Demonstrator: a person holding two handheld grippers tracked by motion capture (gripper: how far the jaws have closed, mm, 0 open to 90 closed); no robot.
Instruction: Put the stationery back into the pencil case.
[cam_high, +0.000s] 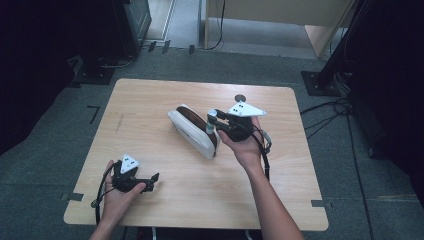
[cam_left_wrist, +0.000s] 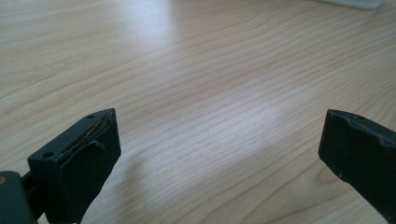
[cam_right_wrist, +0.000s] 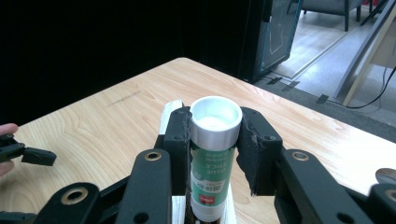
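The right tongs (cam_right_wrist: 215, 154) clamp a glue stick (cam_right_wrist: 211, 163) just below its cap: light, stiff, smooth plastic, probably slippery. Left tongs (cam_left_wrist: 219, 154) gape wide near the surface's (cam_high: 200, 200) near-left corner.

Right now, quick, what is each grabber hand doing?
Left gripper: open, holding nothing, over the bare table.
Right gripper: closed on a glue stick, above the white case.
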